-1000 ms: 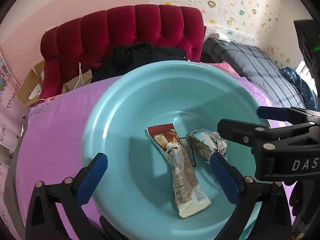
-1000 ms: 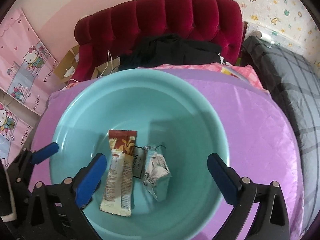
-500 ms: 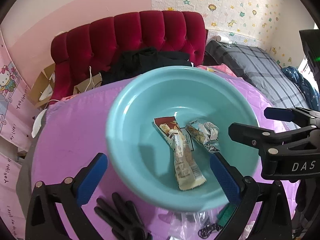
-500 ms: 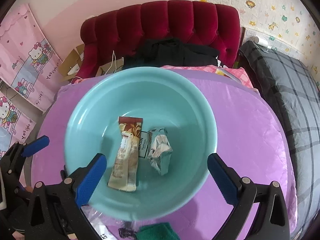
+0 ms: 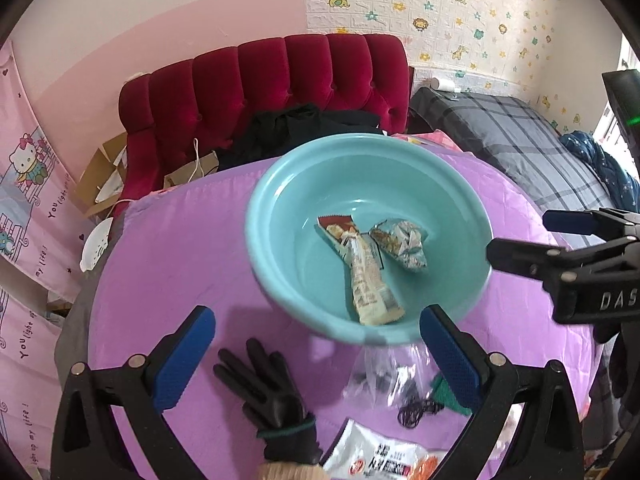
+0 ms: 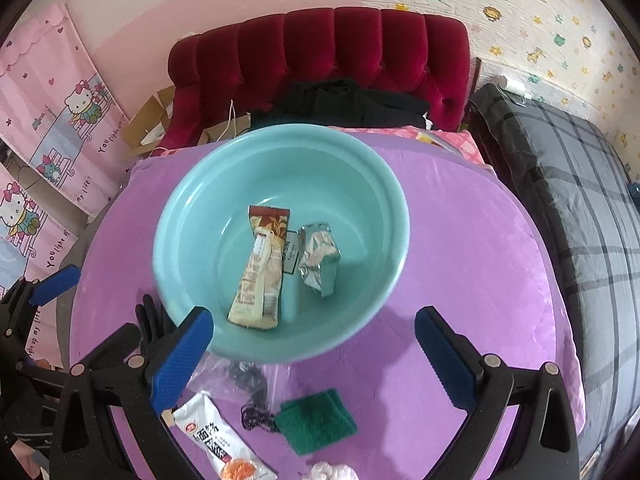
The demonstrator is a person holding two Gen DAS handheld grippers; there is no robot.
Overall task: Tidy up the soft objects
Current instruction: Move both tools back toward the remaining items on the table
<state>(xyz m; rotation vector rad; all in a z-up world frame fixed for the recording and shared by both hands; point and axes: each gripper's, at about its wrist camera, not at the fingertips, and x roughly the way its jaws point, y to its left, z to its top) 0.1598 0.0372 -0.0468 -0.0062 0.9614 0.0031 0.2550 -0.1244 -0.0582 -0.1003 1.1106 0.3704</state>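
Gaping, both claws hover empty above basin.

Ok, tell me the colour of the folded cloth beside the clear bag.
Dark green folded cloth; right wrist view.

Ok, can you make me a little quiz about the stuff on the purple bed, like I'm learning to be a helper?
1. True or false: the black glove is inside the teal basin.
2. How many snack packets lie in the basin?
A) none B) two C) five
3. Fill in: the green cloth lies on the ______ cover, outside the basin.

Key
1. False. The glove lies on the purple cover, beside the basin.
2. B: a long beige packet and a crumpled silver packet.
3. Purple.

Bonus fact: the left tool and the right tool are both open and hold nothing.
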